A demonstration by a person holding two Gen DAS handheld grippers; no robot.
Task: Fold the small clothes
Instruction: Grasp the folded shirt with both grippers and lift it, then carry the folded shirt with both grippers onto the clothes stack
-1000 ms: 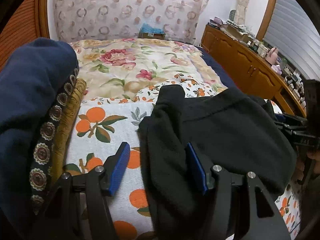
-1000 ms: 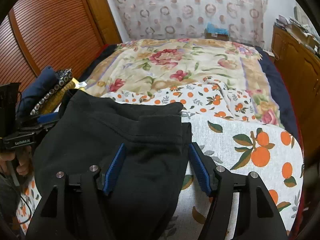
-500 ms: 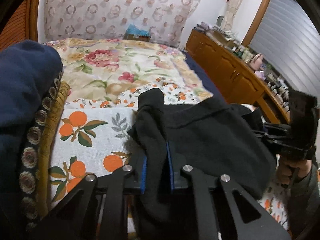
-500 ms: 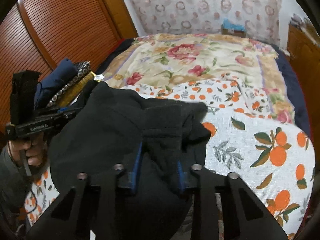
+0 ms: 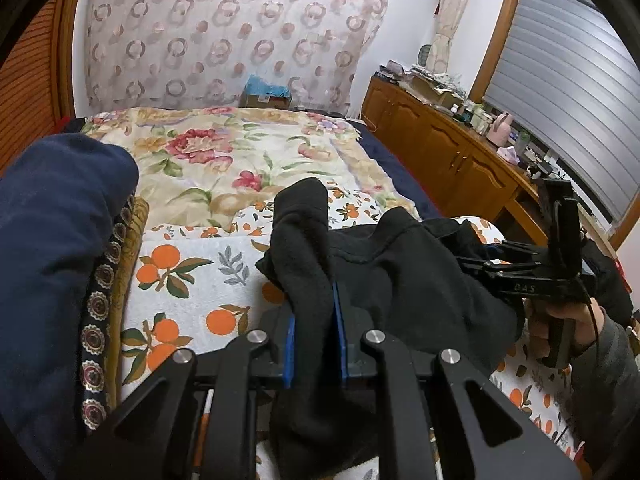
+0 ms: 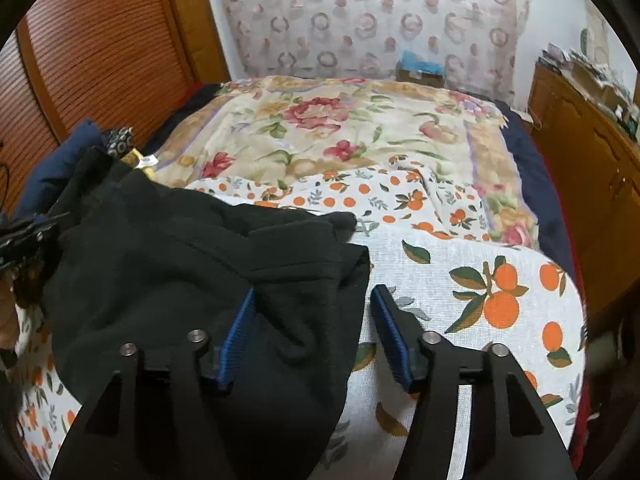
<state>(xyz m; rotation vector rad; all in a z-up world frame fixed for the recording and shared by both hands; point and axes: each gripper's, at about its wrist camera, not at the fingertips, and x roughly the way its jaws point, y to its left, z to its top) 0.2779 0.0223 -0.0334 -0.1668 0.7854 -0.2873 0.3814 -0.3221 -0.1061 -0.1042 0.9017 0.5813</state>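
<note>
Starting at nine o'clock in your left wrist view, a rolled navy blanket with a patterned trim lies against the edge of the orange-print sheet that covers the near part of the bed. Your left gripper points forward and down at the bed from six o'clock, its blue pads clenched on a bunched fold of the black garment, which rises between them to a peak at the centre of the view and hangs below the jaws. The rest of the garment spreads toward three o'clock, where it reaches the black frame of your other tool; your right hand wraps its grip there, the grey sleeve running off toward four o'clock. In the right wrist view the garment lies draped over the sheet from nine o'clock to the centre, with the navy blanket behind it at ten o'clock. Your right gripper tilts steeply down at the bed from six o'clock; its jaws have just been opening and now stand released, the left pad lying against the cloth, the right pad clear over the bare sheet, with the garment's edge between them but not pinched. Beyond, at twelve o'clock, the floral quilt covers the far half of the bed, and a wooden cabinet stands at two o'clock.
</note>
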